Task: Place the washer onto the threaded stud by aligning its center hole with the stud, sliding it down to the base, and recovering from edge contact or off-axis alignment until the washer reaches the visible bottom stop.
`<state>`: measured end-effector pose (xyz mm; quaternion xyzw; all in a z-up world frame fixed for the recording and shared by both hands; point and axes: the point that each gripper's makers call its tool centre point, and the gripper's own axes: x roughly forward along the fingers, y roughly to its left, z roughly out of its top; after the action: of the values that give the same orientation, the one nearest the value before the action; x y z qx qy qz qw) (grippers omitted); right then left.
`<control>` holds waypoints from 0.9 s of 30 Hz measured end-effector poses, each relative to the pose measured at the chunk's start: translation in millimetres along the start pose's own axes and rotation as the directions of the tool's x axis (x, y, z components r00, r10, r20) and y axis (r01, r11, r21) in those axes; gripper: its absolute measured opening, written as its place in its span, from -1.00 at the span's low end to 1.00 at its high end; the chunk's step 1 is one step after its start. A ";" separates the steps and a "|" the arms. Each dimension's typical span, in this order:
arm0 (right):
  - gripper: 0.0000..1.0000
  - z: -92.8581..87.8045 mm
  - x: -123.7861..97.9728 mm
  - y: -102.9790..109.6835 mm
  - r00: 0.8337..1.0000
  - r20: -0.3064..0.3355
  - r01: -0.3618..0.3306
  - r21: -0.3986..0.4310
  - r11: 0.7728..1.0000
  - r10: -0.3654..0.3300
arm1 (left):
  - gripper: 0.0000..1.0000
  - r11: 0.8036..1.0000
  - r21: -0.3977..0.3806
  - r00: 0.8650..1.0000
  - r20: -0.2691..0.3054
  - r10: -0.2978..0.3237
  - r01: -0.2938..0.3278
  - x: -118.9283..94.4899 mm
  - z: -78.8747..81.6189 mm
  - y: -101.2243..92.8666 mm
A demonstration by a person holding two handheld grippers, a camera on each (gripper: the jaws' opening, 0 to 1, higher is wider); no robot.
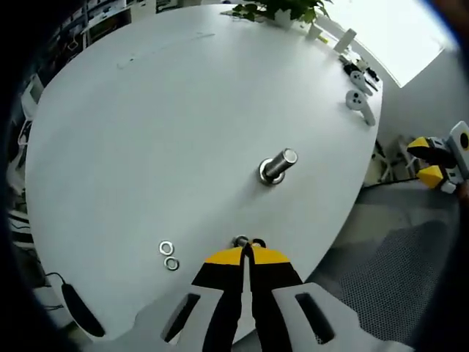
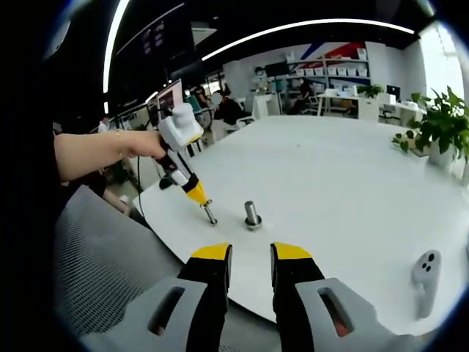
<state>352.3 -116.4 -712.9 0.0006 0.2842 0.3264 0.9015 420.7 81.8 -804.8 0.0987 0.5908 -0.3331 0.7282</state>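
One washer held: left gripper has jaws pinched together on a washer at the tips, low over table, near table edge.
Stud loc: threaded stud stands upright on table w/ a ring at its base, well apart from the held washer, ahead & a bit right in left gripper view.
Right grip: right gripper jaws apart, nothing between, hangs off the table edge facing stud.
Step tips: carry washer over stud top, level it, centre hole on axis before lowering; if rim catches, lift a little, re-centre, don't force.
Washer look: small, flat, shiny metal ring, mostly hidden by tips; hole hard to see.
Spares: 2 loose washers lie flat just beside each other, left of grip.
Done yet: no, washer not on stud.
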 end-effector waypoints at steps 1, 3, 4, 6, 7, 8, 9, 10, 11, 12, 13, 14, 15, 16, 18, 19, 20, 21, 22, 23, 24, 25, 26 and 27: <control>-0.53 -0.1 0.0 0.0 1.000 0.000 0.000 0.000 1.000 0.000 | -1.00 1.000 -0.001 1.000 0.000 0.001 -0.001 -0.3 -0.2 0.2; -0.53 -0.1 0.0 -0.2 1.000 0.000 0.001 0.001 1.000 -0.001 | -1.00 1.000 -0.002 1.000 0.000 0.003 -0.003 -0.7 -0.4 1.4; -0.53 -0.1 0.0 -0.2 1.000 0.000 0.001 0.002 1.000 -0.001 | -1.00 1.000 -0.006 1.000 -0.003 0.003 -0.003 -0.8 -0.9 1.7; -0.53 -0.2 0.1 0.0 1.000 -0.001 0.000 0.001 1.000 0.000 | -1.00 1.000 -0.006 1.000 -0.010 0.000 0.000 -0.7 -2.7 1.3; -0.53 -0.1 0.1 0.1 1.000 -0.001 0.000 0.000 1.000 0.000 | -1.00 1.000 -0.005 1.000 -0.015 -0.001 0.001 -0.4 -4.0 1.2; -0.53 -0.1 0.2 0.2 1.000 -0.001 0.000 0.000 1.000 0.000 | -1.00 1.000 -0.004 1.000 -0.015 0.001 -0.001 -0.3 -4.4 1.6; -0.53 -0.1 0.2 0.3 1.000 -0.001 -0.001 0.000 1.000 0.001 | -1.00 1.000 -0.006 1.000 -0.016 0.002 -0.002 0.1 -4.7 2.2; -0.53 -0.1 0.2 0.3 1.000 -0.001 -0.001 0.000 1.000 0.001 | -1.00 1.000 -0.007 1.000 -0.015 0.002 -0.002 0.2 -4.7 2.5; -0.53 0.0 0.2 0.3 1.000 -0.001 -0.001 0.000 1.000 0.001 | -1.00 1.000 -0.009 1.000 -0.011 0.002 -0.002 0.3 -4.1 2.8; -0.53 -0.1 0.3 0.2 1.000 -0.001 -0.001 0.000 1.000 0.001 | -1.00 1.000 -0.016 1.000 -0.005 -0.001 0.001 0.4 -3.4 2.0; -0.53 -0.2 0.2 0.1 1.000 -0.001 -0.001 0.001 1.000 0.001 | -1.00 1.000 -0.017 1.000 -0.003 -0.004 0.003 0.7 -2.8 1.4; -0.53 -0.2 0.2 0.1 1.000 -0.001 -0.001 0.001 1.000 0.001 | -1.00 1.000 -0.016 1.000 -0.003 -0.004 0.004 0.9 -2.5 1.0; -0.53 -0.2 0.1 0.0 1.000 -0.001 0.000 0.001 1.000 0.000 | -1.00 1.000 -0.015 1.000 -0.007 -0.006 0.006 1.3 -3.0 0.4; -0.53 -0.2 0.1 0.0 1.000 -0.001 0.000 0.001 1.000 0.000 | -1.00 1.000 -0.014 1.000 -0.008 -0.006 0.006 1.7 -3.0 0.5; -0.53 -0.2 0.1 -0.2 1.000 0.000 0.000 0.002 1.000 0.000 | -1.00 1.000 -0.015 1.000 -0.012 -0.006 0.006 1.7 -3.4 0.6; -0.53 -0.2 0.0 -0.1 1.000 0.000 0.000 0.001 1.000 0.000 | -1.00 1.000 -0.016 1.000 -0.011 -0.005 0.005 1.9 -3.3 1.0; -0.53 -0.3 0.1 -0.2 1.000 0.000 0.000 0.002 1.000 0.000 | -1.00 1.000 -0.016 1.000 -0.009 -0.003 0.003 1.9 -3.0 1.6; -0.53 -0.3 0.1 -0.1 1.000 0.000 0.000 0.002 1.000 0.000 | -1.00 1.000 -0.017 1.000 -0.008 -0.004 0.004 1.7 -2.9 1.5; -0.53 -0.2 0.1 -0.1 1.000 0.000 0.000 0.002 1.000 0.000 | -1.00 1.000 -0.016 1.000 -0.006 -0.009 0.008 1.5 -2.8 1.0; -0.53 -0.2 0.2 -0.1 1.000 0.000 0.000 0.002 1.000 0.000 | -1.00 1.000 -0.016 1.000 -0.005 -0.010 0.010 1.5 -2.4 1.2; -0.53 -0.3 0.3 0.1 1.000 -0.001 -0.001 0.002 1.000 0.001 | -1.00 1.000 -0.011 1.000 -0.002 -0.009 0.009 1.3 -1.9 1.9; -0.53 -0.4 0.3 0.1 1.000 -0.001 -0.002 0.001 1.000 0.002 | -1.00 1.000 -0.006 1.000 -0.001 -0.008 0.008 1.0 -1.8 2.2; -0.53 -0.4 0.4 0.2 1.000 -0.001 -0.002 0.001 1.000 0.002 | -1.00 1.000 0.000 1.000 0.004 -0.008 0.008 0.7 -1.1 2.5; -0.53 -0.5 0.5 0.3 1.000 -0.002 -0.003 0.000 1.000 0.003 | -1.00 1.000 0.003 1.000 0.008 -0.007 0.007 0.5 -0.5 3.1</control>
<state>352.2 -116.0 -713.5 0.0009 0.2851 0.3277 0.9007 422.2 84.3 -806.2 0.0967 0.5878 -0.3369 0.7292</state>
